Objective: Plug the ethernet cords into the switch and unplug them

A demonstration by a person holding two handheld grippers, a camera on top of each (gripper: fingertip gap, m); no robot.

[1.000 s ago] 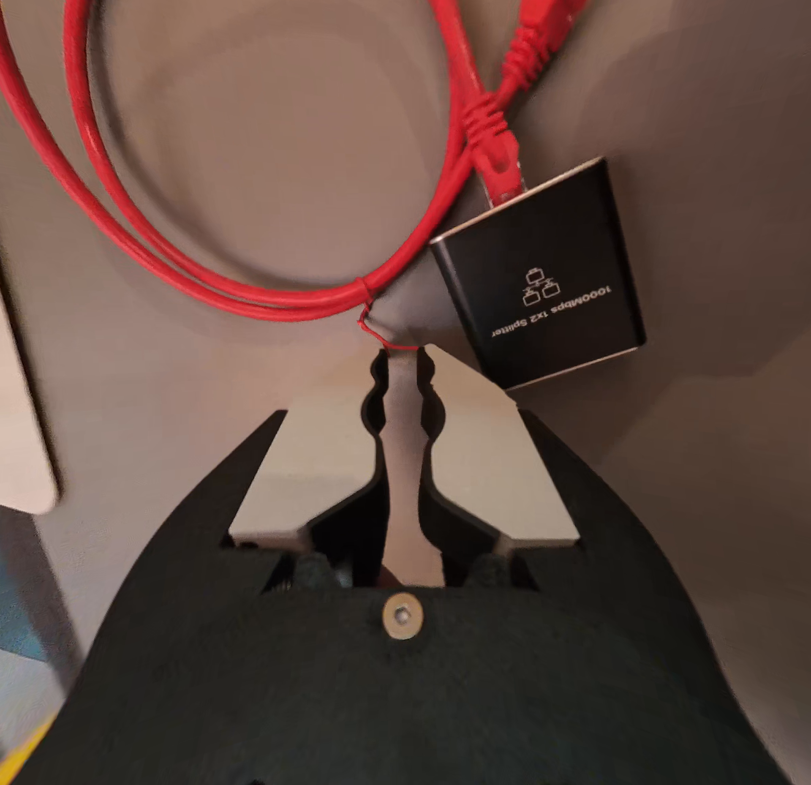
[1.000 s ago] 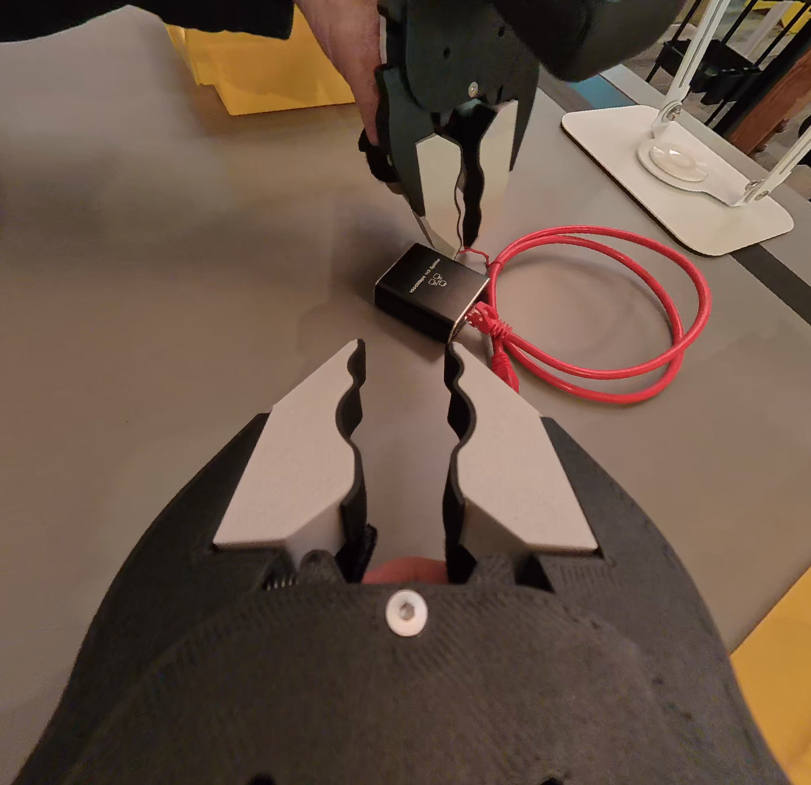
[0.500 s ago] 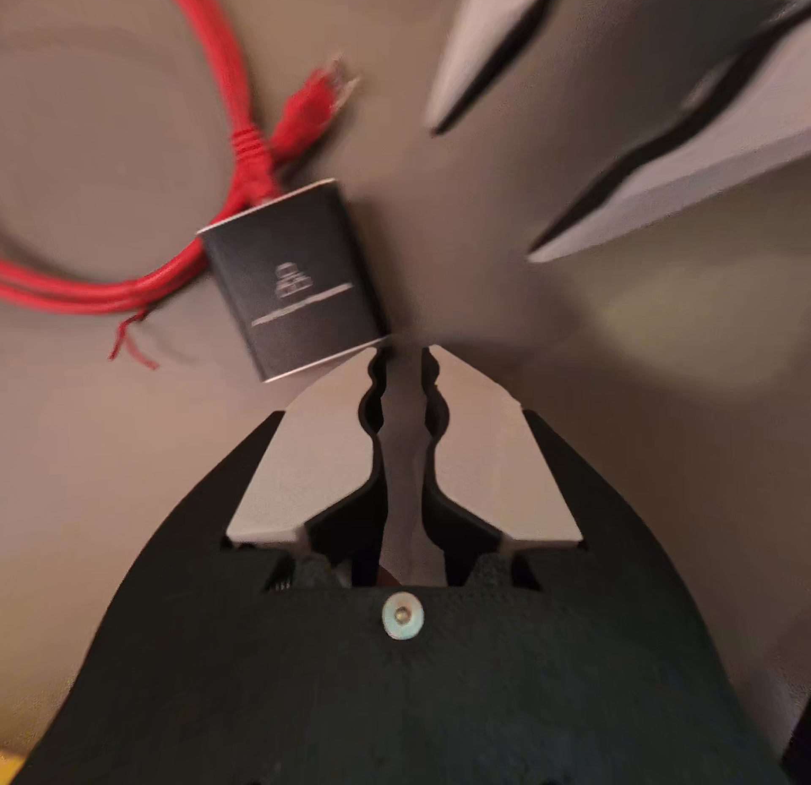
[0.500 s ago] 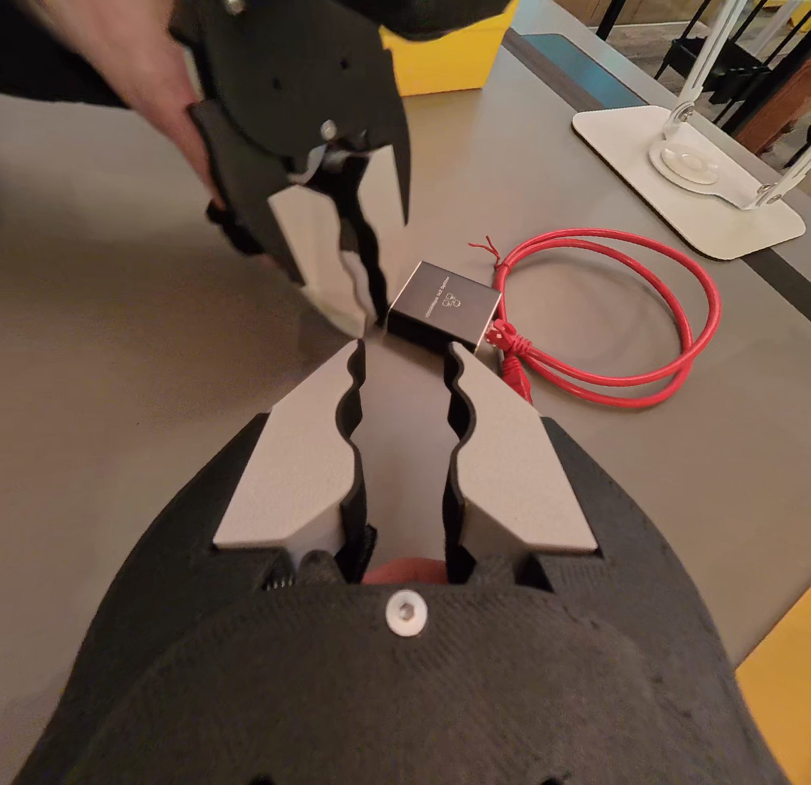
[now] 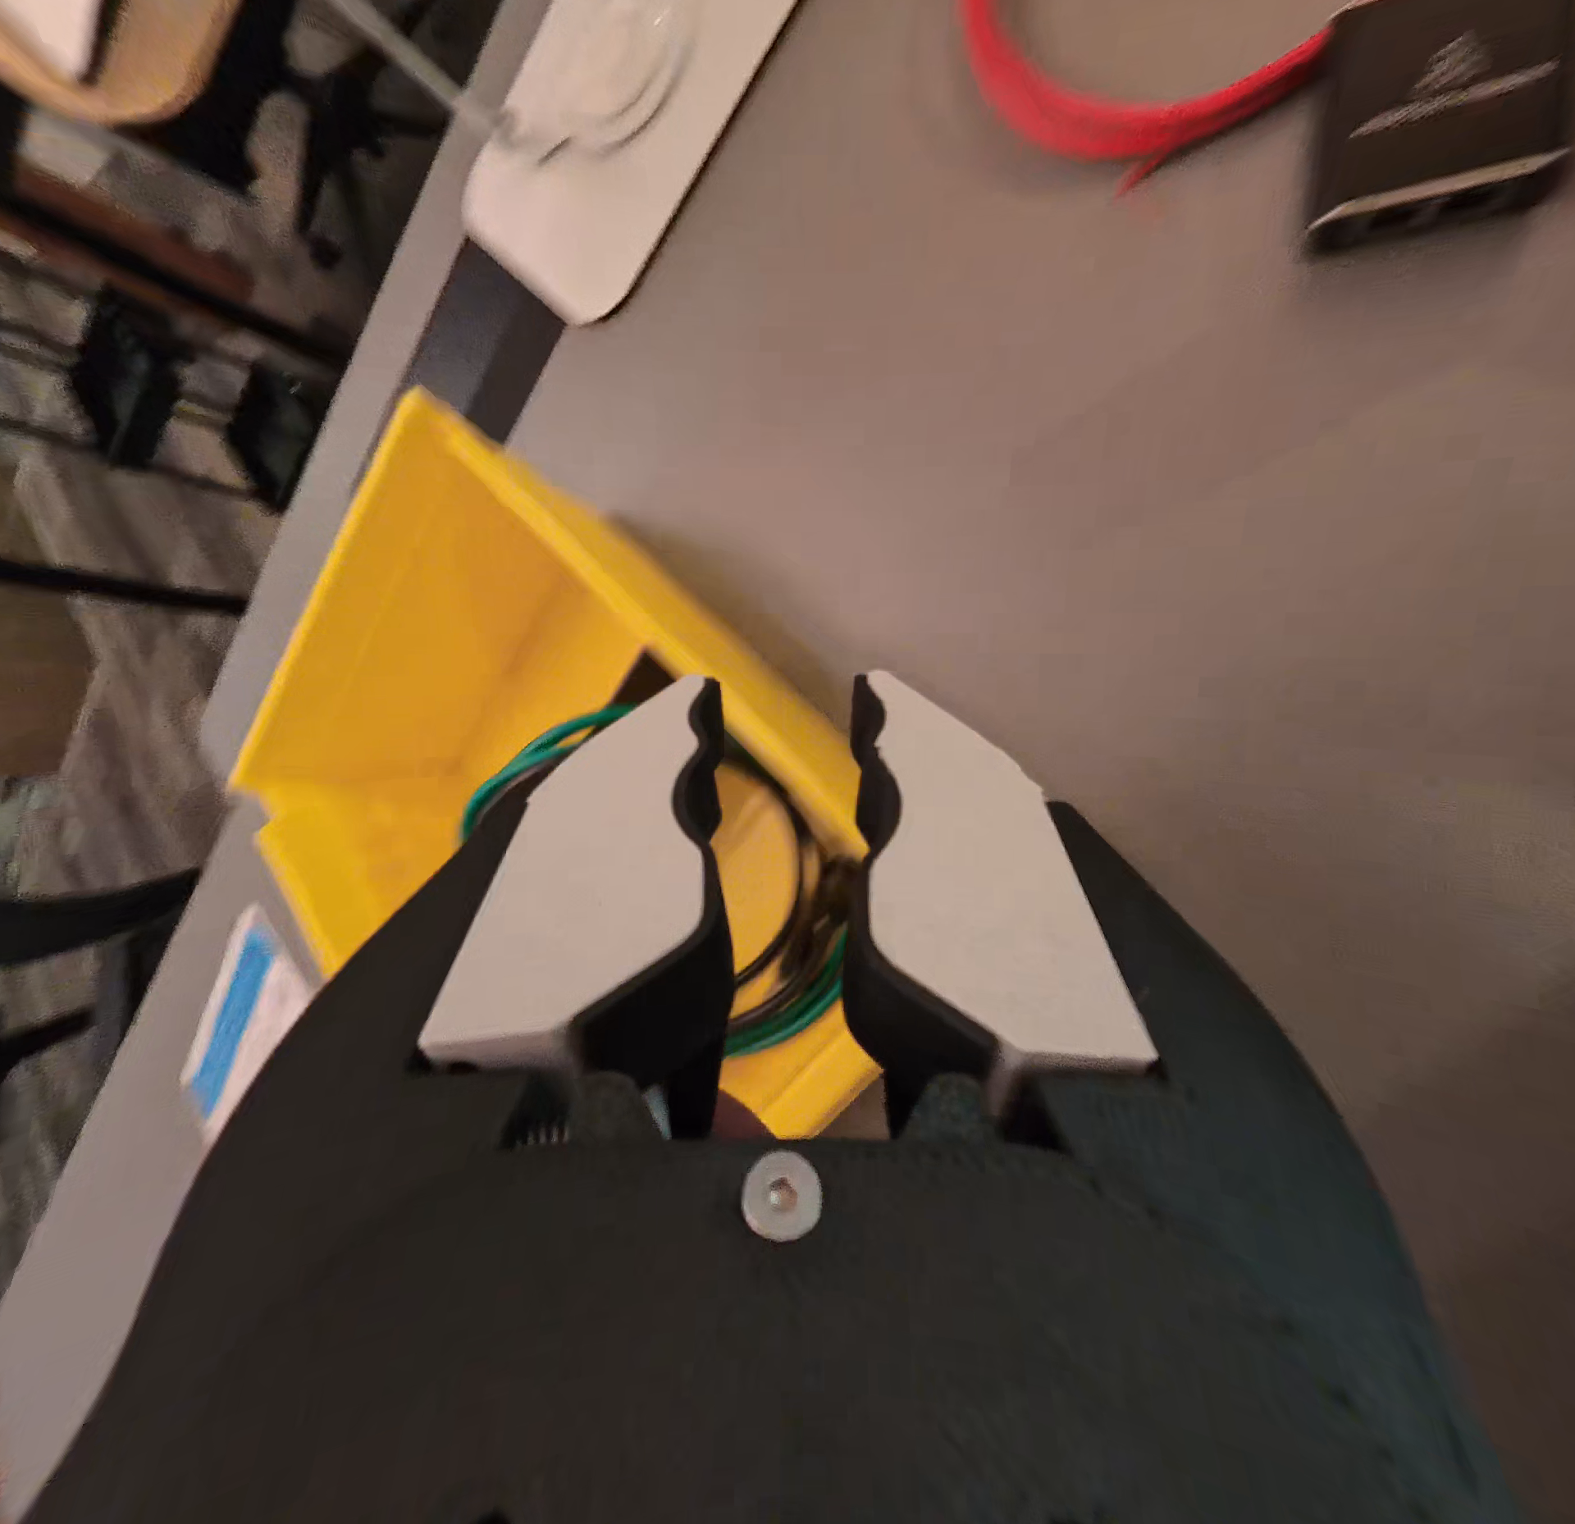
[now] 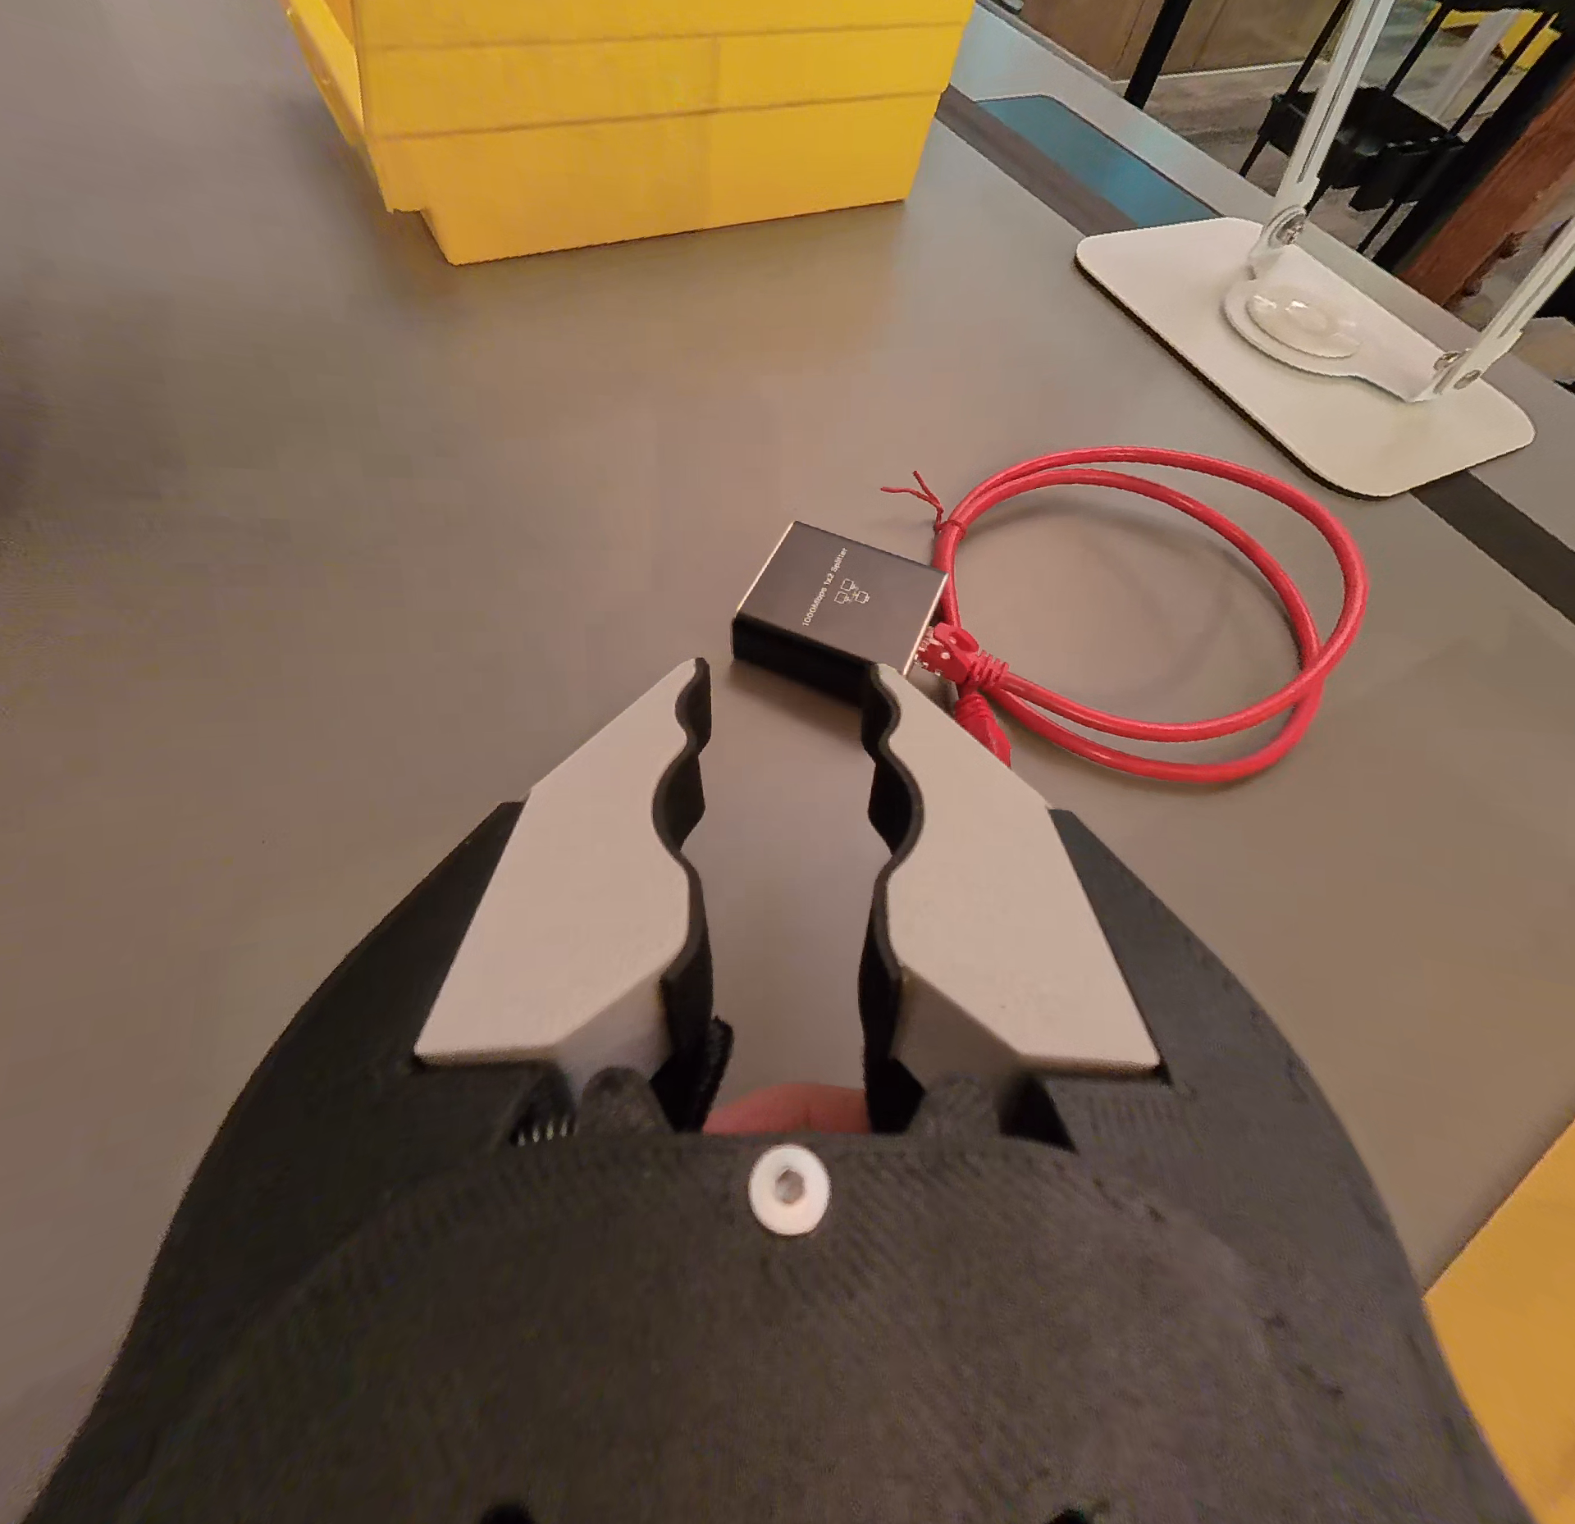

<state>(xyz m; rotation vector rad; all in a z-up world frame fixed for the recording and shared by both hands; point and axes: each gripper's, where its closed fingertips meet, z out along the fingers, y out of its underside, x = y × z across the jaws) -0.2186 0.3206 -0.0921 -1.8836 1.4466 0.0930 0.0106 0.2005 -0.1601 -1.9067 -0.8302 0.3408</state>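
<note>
The black switch (image 6: 839, 597) lies on the grey table, just beyond my right gripper (image 6: 788, 673), which is open and empty. A coiled red ethernet cord (image 6: 1193, 614) lies to its right, with one plug (image 6: 963, 656) in the switch's side and the other plug (image 6: 980, 720) loose by my right fingertip. My left gripper (image 5: 784, 690) is open and empty above a yellow bin (image 5: 409, 631) that holds coiled green (image 5: 793, 1014) and black (image 5: 801, 912) cords. The switch (image 5: 1440, 120) and red cord (image 5: 1108, 120) show at the left wrist view's top right.
A second yellow bin (image 6: 648, 94) stands at the back of the table. A white stand base (image 6: 1278, 358) with metal legs sits at the right, near the table edge; it also shows in the left wrist view (image 5: 631, 120).
My left gripper has swung away from the switch to above the yellow bin with the cords, opened wider, and left the right wrist view. My right gripper has edged closer to the switch.
</note>
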